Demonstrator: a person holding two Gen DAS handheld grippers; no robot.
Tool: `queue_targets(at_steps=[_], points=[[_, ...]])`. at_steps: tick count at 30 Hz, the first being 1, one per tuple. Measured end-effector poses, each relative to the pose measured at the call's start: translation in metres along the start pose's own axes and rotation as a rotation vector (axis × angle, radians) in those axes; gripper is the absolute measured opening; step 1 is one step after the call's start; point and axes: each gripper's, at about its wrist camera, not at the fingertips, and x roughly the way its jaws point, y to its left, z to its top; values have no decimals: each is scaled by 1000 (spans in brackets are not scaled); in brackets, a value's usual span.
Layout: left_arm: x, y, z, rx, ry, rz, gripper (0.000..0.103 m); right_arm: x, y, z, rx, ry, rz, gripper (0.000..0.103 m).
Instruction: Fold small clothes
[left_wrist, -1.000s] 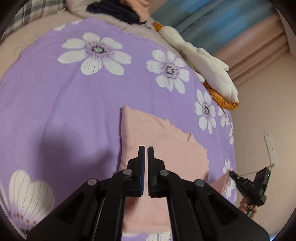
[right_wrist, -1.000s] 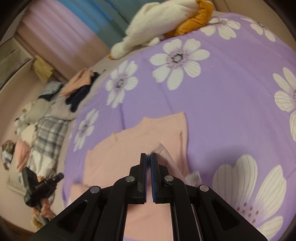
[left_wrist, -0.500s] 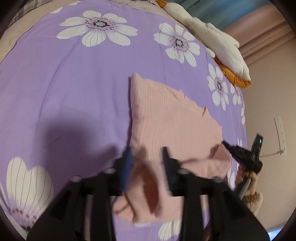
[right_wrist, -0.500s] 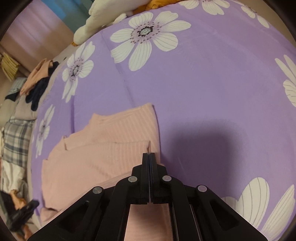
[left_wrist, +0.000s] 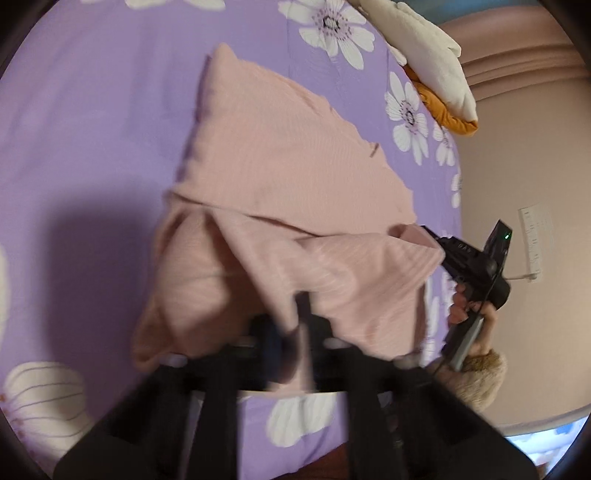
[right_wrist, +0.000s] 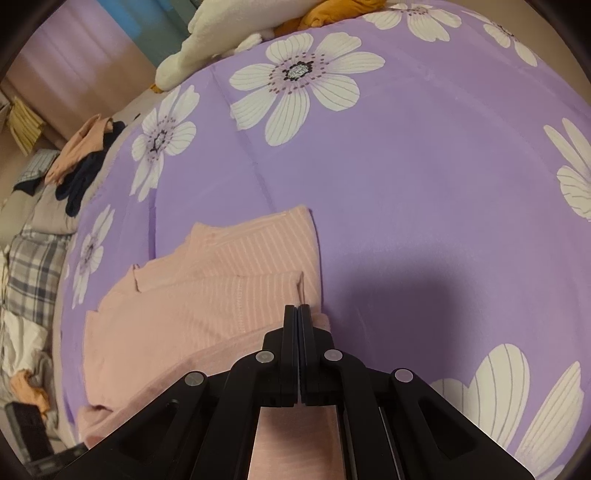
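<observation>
One purple flowered bedsheet (right_wrist: 424, 177) beside pink curtains (right_wrist: 74, 48).

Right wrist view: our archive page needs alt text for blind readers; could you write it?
The right gripper, jaws closed, pinches the near edge of a pink striped garment lying partly folded on a purple bedspread with white flowers. More clothes are piled at far left.

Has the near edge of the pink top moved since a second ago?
Yes. The pink top's near edge, which lay flat toward the camera, is now lifted and folded toward its far edge on the purple sheet.
</observation>
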Motion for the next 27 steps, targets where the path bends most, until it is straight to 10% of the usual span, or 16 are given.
queue_targets(at_steps=[10, 17, 21, 25, 27], points=[[-30, -5, 60, -59, -205, -57, 2, -27, -7, 0, 0, -62, 3, 2], [1, 6, 96, -83, -170, -17, 6, -34, -21, -7, 31, -63, 17, 2], [-3, 16, 92, -106, -180, 2, 28, -31, -26, -11, 36, -29, 43, 5], [-26, 12, 83, -74, -241, 20, 76, -24, -22, -17, 13, -5, 33, 43], [-43, 10, 78, -35, -318, 80, 78, -20, -17, -20, -8, 2, 42, 43]])
